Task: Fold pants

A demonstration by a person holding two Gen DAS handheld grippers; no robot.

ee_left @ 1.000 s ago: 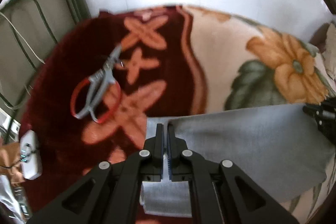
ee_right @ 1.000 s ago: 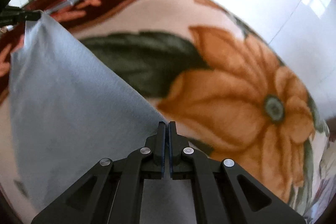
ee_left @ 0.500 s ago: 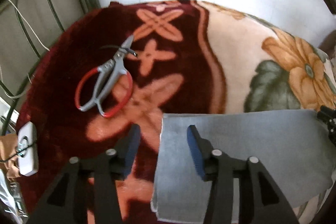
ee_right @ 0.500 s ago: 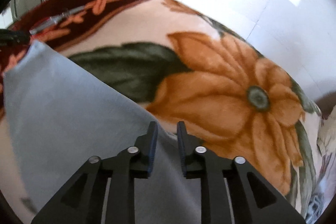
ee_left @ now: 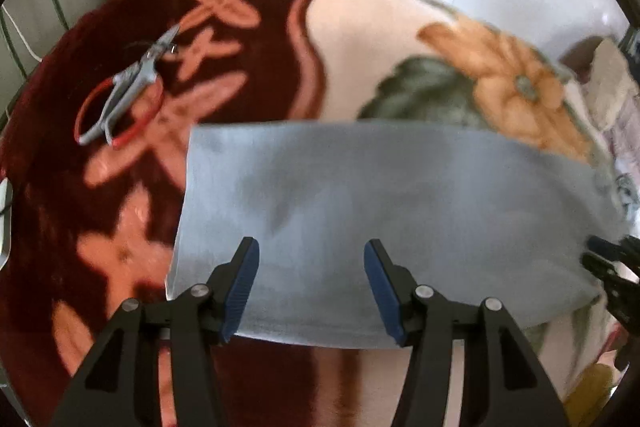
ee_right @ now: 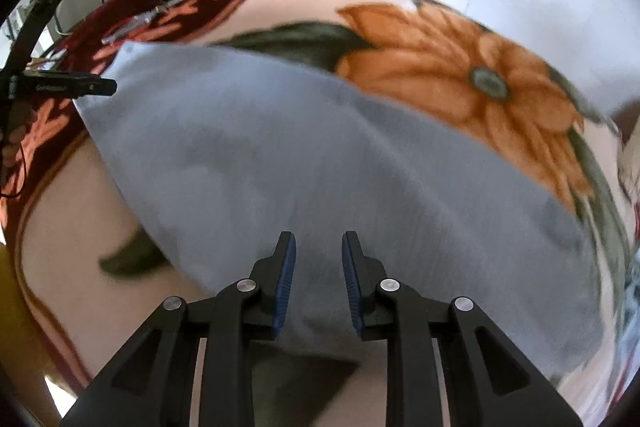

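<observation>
Lying beside folded pants [ee_left: 380, 211] – scissors [ee_left: 124, 99] on blanket [ee_left: 352, 59]; both grippers gaping, left [ee_left: 310, 287] just widened.

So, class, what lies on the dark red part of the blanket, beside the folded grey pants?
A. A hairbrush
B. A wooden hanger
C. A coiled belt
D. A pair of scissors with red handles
D: the scissors, grey blades and red loop handles, lie on the blanket left of the pants.
</observation>
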